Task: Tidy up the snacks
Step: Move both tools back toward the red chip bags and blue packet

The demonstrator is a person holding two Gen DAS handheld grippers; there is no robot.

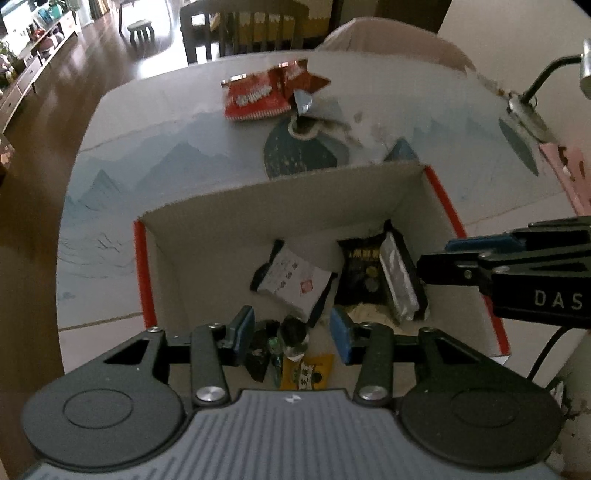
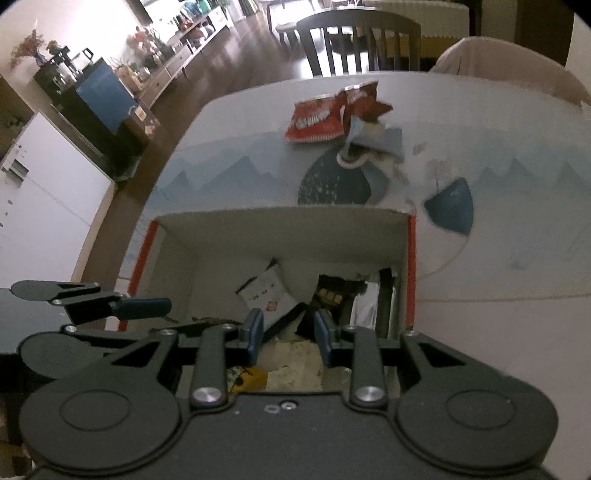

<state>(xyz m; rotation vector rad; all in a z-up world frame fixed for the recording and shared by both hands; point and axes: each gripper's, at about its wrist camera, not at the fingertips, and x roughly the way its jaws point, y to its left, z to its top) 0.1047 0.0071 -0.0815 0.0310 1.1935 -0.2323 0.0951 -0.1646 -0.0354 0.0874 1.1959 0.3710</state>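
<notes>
Open cardboard box w/ red edges [image 1: 402, 206] holds white snack packet [image 1: 295, 282], black packet [image 1: 360, 271], yellow packet [image 1: 308, 373]. Both grippers' fingers [image 1: 243, 332] [image 2: 255, 334] apart, empty, over box.

This is a lived-in home, in its dining and living area. A dark slatted dining chair [image 2: 357, 44] stands at the far edge of the surface [image 2: 236, 147], which wears a printed mountain-scene cloth. Beyond lie glossy wooden floor [image 1: 92, 70], a low sideboard [image 2: 173, 62] crowded with flowers and ornaments, and a small stool [image 1: 140, 31].
</notes>
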